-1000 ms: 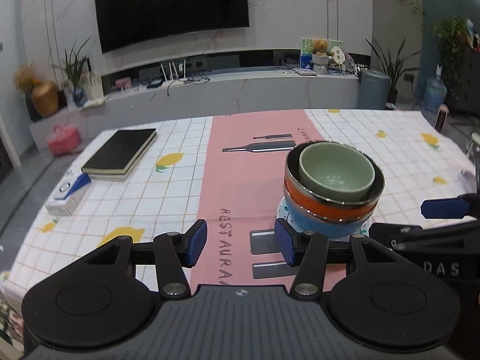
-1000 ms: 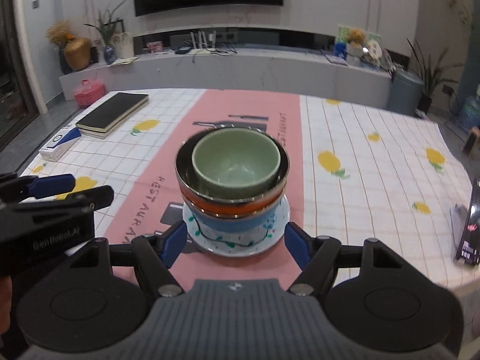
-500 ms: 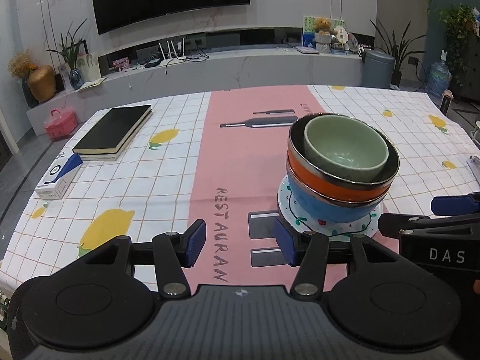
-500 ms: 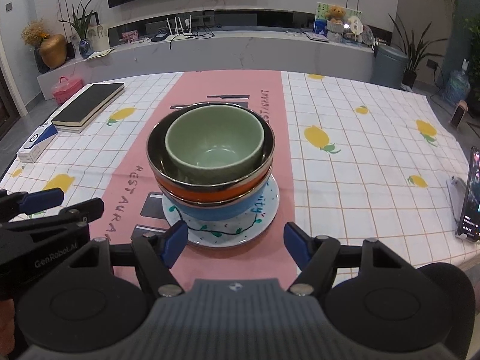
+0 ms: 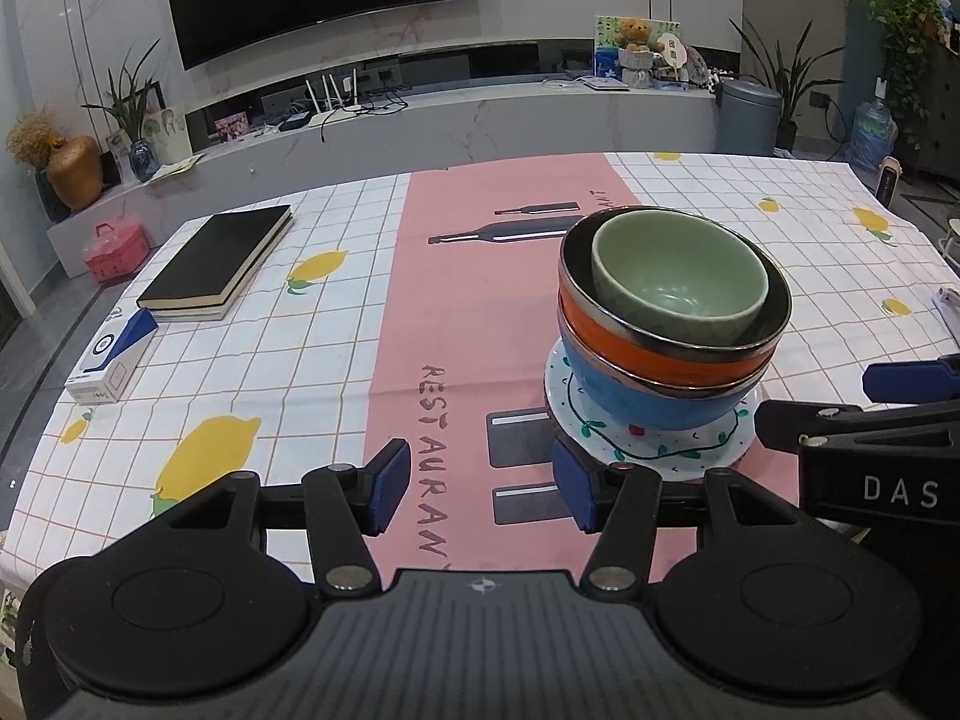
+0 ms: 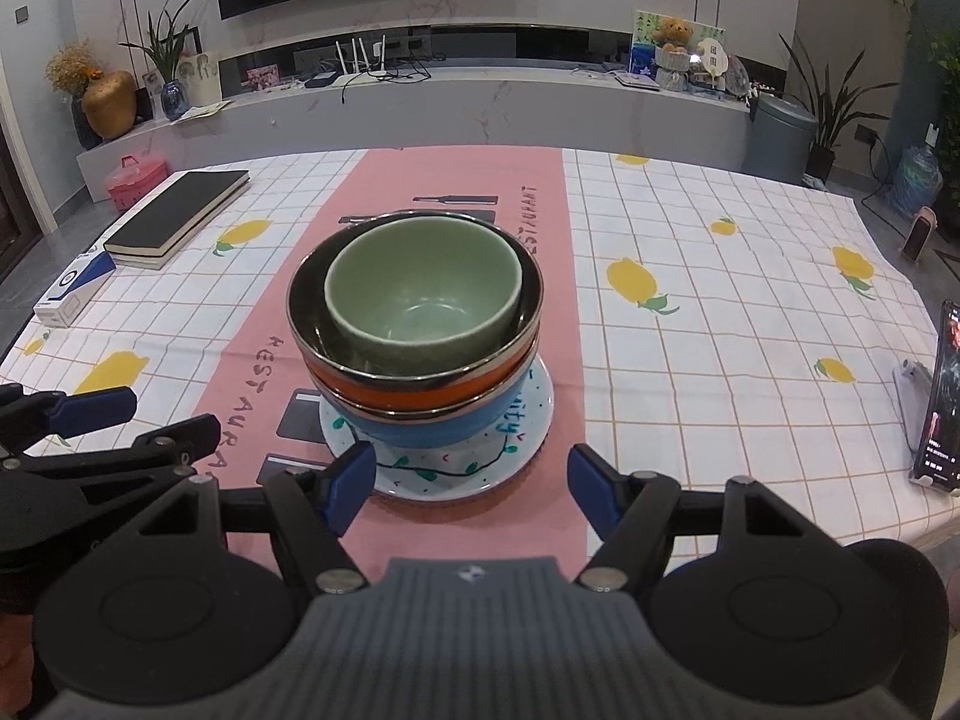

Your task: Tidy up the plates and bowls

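A stack stands on the pink runner: a green bowl [image 6: 420, 294] inside an orange steel-rimmed bowl [image 6: 420, 387], inside a blue bowl [image 6: 432, 429], on a white patterned plate [image 6: 516, 438]. The same stack shows in the left wrist view: green bowl [image 5: 678, 276], orange bowl [image 5: 648, 354], blue bowl [image 5: 654, 402], plate [image 5: 666, 450]. My right gripper [image 6: 471, 489] is open and empty, just in front of the plate. My left gripper [image 5: 480, 486] is open and empty, left of and in front of the stack. The right gripper's fingers [image 5: 912, 378] show at the right in the left wrist view.
A black book [image 5: 216, 264] and a white-blue box [image 5: 111, 360] lie at the table's left. A phone on a stand [image 6: 942, 402] is at the right edge. The checked lemon tablecloth [image 6: 720, 324] covers the table. A TV bench stands behind.
Both grippers have pulled back and risen a little from the stack. The stack has not moved. Both stay open.
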`<action>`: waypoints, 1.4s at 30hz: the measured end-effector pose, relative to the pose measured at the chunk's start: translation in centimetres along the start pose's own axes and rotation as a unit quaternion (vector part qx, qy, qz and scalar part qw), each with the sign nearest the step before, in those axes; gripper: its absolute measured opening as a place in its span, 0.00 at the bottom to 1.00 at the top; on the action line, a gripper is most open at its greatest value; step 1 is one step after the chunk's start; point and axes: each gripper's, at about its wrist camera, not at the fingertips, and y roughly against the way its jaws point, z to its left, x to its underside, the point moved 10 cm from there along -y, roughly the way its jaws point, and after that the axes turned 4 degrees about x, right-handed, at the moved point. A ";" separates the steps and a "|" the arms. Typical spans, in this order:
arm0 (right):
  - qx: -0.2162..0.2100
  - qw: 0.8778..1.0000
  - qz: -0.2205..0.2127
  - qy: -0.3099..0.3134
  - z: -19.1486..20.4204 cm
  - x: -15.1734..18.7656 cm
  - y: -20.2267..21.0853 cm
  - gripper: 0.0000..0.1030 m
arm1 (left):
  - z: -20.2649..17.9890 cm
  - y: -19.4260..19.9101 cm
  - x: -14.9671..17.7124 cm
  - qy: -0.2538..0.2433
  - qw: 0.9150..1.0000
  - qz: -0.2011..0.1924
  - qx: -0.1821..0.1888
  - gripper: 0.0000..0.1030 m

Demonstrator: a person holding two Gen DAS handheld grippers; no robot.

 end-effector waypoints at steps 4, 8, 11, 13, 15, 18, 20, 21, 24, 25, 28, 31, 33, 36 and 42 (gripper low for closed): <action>-0.003 1.000 -0.002 0.002 0.0 -0.1 0.0 0.68 | 0.0 -0.1 0.0 -0.001 1.000 0.001 0.001 0.62; -0.003 1.000 -0.005 0.003 0.1 -0.1 0.1 0.68 | 0.0 0.0 0.0 0.001 1.000 0.001 0.001 0.62; -0.003 1.000 -0.008 0.005 0.2 -0.3 0.2 0.68 | 0.1 0.1 -0.1 0.003 1.000 0.001 0.002 0.62; -0.003 1.000 -0.008 0.006 0.2 -0.3 0.3 0.68 | 0.1 0.2 -0.1 0.005 1.000 0.001 0.003 0.62; -0.003 1.000 -0.009 0.006 0.3 -0.2 0.4 0.68 | 0.2 0.2 -0.1 0.006 1.000 0.000 0.004 0.62; -0.003 1.000 -0.009 0.006 0.3 -0.2 0.4 0.68 | 0.2 0.1 0.0 0.008 1.000 0.001 0.007 0.62; -0.003 1.000 -0.009 0.006 0.3 -0.2 0.4 0.68 | 0.2 0.2 0.0 0.010 1.000 0.001 0.009 0.62; -0.003 1.000 -0.009 0.006 0.3 -0.2 0.4 0.68 | 0.3 0.2 0.0 0.010 1.000 0.001 0.009 0.62; -0.004 1.000 -0.009 0.007 0.3 -0.2 0.4 0.68 | 0.3 0.2 0.0 0.010 1.000 0.001 0.009 0.62; -0.004 1.000 -0.010 0.008 0.3 -0.2 0.4 0.69 | 0.3 0.2 0.0 0.010 1.000 0.001 0.009 0.62; -0.004 1.000 -0.010 0.009 0.4 -0.2 0.4 0.69 | 0.3 0.2 0.0 0.012 1.000 0.001 0.010 0.62; -0.004 1.000 -0.010 0.009 0.4 -0.2 0.4 0.69 | 0.2 0.2 0.1 0.013 1.000 0.002 0.012 0.62; -0.004 1.000 -0.010 0.009 0.5 -0.2 0.4 0.69 | 0.2 0.2 0.1 0.013 1.000 0.001 0.012 0.62; -0.003 1.000 -0.011 0.010 0.5 -0.2 0.5 0.69 | 0.3 0.2 0.1 0.013 1.000 0.002 0.012 0.62; -0.003 1.000 -0.013 0.011 0.6 -0.2 0.6 0.69 | 0.3 0.2 0.1 0.013 1.000 0.002 0.012 0.62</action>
